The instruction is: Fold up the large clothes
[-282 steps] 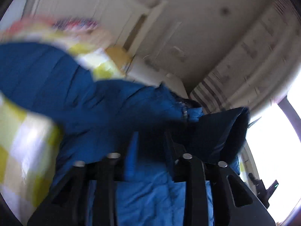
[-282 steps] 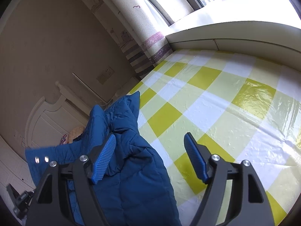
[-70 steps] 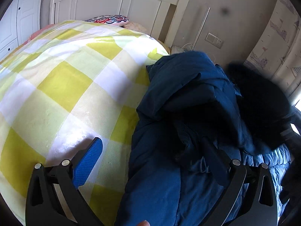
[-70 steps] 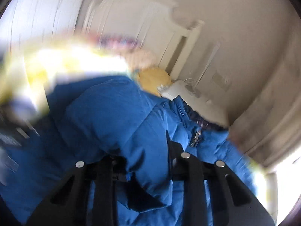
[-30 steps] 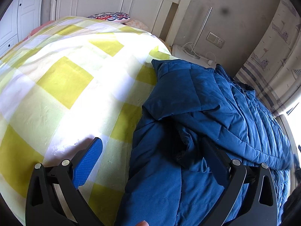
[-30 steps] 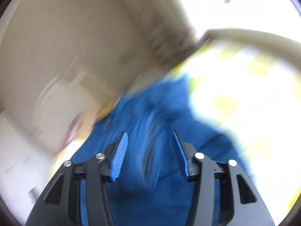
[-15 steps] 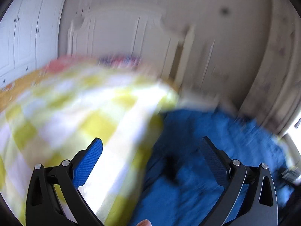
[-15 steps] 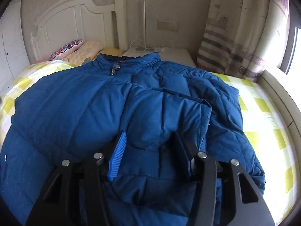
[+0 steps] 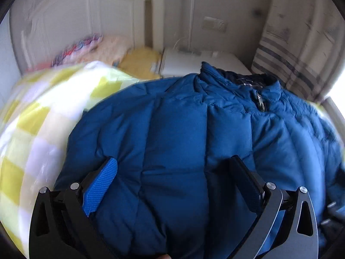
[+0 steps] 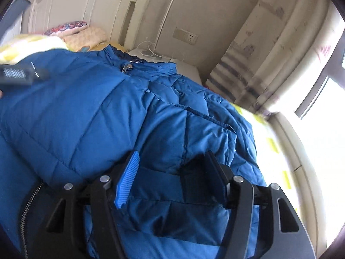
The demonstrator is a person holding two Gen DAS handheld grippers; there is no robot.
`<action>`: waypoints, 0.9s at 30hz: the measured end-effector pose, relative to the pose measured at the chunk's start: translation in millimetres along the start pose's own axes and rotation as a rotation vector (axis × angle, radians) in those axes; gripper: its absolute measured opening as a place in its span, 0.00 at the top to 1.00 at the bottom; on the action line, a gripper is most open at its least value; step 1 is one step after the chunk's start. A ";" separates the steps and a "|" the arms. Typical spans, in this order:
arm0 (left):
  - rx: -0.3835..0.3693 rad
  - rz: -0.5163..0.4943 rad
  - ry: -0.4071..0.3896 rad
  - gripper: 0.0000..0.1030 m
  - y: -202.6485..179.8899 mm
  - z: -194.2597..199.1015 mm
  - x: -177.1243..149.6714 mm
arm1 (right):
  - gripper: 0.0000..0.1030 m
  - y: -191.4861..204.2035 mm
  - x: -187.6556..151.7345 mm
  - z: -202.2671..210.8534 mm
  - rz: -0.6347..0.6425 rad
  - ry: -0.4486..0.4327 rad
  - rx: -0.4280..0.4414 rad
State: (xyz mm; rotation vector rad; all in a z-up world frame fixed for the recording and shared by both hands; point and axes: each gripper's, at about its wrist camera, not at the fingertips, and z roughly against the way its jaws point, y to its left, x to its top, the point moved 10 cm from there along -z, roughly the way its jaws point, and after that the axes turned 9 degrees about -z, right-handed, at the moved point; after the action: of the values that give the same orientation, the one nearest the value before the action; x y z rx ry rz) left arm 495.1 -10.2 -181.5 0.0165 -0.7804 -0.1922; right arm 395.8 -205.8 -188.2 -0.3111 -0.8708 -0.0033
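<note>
A large blue puffer jacket lies front up on the yellow-and-white checked bedspread, its collar and zip pull toward the headboard. My left gripper hovers open over the jacket's left half, nothing between its pads. In the right wrist view the jacket fills the foreground. My right gripper is low over its right side, jaws opening, with a folded sleeve end lying between the fingers and not pinched. Part of the left gripper's body shows at the left edge.
A white headboard and pillows are behind the jacket. A white nightstand with a lamp pole and cables stands beside the bed. A striped curtain and a bright window are to the right.
The left gripper has swung right, from the jacket's edge and the bedspread to over the jacket's body. The right gripper has rolled, come in lower and opened wider.
</note>
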 end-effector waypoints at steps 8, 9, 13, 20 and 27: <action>0.038 -0.018 0.010 0.04 -1.8 2.2 -5.0 | 0.37 4.3 2.9 4.6 0.066 -0.034 -0.089; 0.042 -0.020 0.011 0.04 -2.5 2.5 -3.9 | 0.36 3.9 3.0 4.7 0.067 -0.036 -0.093; 0.068 -0.043 0.035 0.04 -8.3 -1.9 -1.0 | 0.36 5.1 3.1 4.4 0.084 -0.042 -0.113; 0.122 -0.112 0.040 0.04 -15.9 9.4 40.5 | 0.35 8.8 2.9 5.6 0.122 -0.058 -0.154; 0.057 -0.007 0.152 0.04 5.8 -41.2 30.0 | 0.34 9.4 4.0 5.3 0.128 -0.060 -0.154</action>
State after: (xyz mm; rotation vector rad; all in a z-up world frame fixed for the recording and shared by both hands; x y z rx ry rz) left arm 545.7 -12.2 -189.4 0.0874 -0.6338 -0.1734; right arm 395.7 -194.9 -184.5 -0.5131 -0.9109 0.0579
